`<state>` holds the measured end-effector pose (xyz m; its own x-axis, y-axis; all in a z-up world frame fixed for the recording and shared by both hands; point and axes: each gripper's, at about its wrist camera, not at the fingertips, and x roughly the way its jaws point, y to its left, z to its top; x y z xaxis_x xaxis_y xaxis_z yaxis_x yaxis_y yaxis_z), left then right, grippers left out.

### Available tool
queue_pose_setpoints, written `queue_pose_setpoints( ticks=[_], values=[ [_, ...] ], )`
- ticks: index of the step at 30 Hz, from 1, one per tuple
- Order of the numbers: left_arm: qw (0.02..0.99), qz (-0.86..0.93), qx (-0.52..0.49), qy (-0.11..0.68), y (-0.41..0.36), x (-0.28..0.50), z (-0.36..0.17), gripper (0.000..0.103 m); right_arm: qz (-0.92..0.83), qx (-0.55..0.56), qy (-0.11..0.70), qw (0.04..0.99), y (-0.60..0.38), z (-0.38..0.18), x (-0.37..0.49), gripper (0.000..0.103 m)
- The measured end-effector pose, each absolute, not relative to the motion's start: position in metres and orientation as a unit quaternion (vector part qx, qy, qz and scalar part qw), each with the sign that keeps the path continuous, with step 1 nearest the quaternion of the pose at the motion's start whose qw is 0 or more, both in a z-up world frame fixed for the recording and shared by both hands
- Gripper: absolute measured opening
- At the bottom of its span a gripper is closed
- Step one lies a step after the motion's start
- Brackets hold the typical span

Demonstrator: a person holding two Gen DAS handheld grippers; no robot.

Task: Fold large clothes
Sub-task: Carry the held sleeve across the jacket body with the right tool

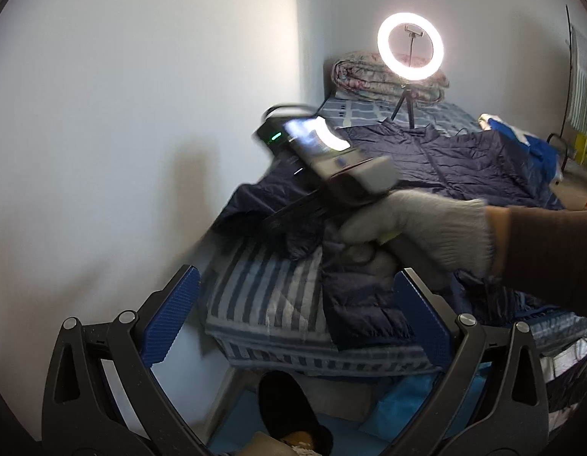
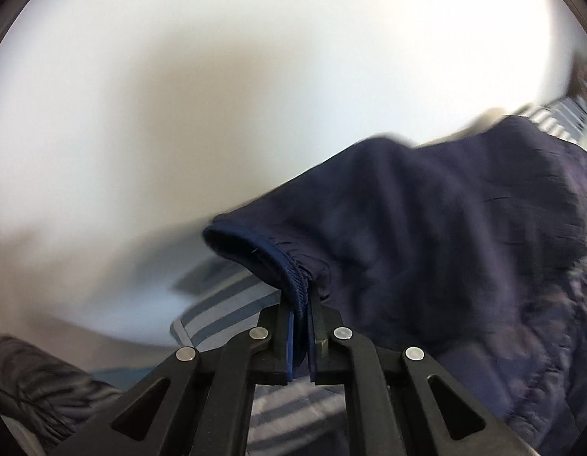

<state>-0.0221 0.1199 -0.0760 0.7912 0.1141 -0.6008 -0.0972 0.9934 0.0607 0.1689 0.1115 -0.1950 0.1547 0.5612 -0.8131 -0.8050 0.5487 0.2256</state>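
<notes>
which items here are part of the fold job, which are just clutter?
Job: navy quilted puffer jacket, its elastic sleeve cuff, right gripper, left gripper.
Clutter: lit ring light on tripod, rolled floral quilt, striped bedsheet.

A dark navy quilted jacket point(image 1: 456, 159) lies spread on the striped bed, ahead of the left gripper point(image 1: 293, 319). One sleeve is lifted, its ribbed cuff point(image 2: 289, 266) pinched between the closed fingers of the right gripper point(image 2: 303, 326).

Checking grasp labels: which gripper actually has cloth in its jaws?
The right gripper: jaws shut on the navy jacket's sleeve cuff. The left gripper is wide open, holding nothing.
</notes>
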Motion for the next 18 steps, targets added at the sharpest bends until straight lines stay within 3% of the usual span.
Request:
queue_pose_setpoints(
  ticks=[10, 18],
  values=[
    [0.944, 0.028, 0.046, 0.327, 0.073, 0.051, -0.032, 0.103, 0.391, -0.012, 0.447, 0.805, -0.002, -0.123, 0.239, 0.002],
    [0.947, 0.01, 0.059, 0.317, 0.037, 0.102, -0.012, 0.103, 0.348, 0.036, 0.443, 0.825, -0.082, -0.108, 0.281, 0.002]
  ],
)
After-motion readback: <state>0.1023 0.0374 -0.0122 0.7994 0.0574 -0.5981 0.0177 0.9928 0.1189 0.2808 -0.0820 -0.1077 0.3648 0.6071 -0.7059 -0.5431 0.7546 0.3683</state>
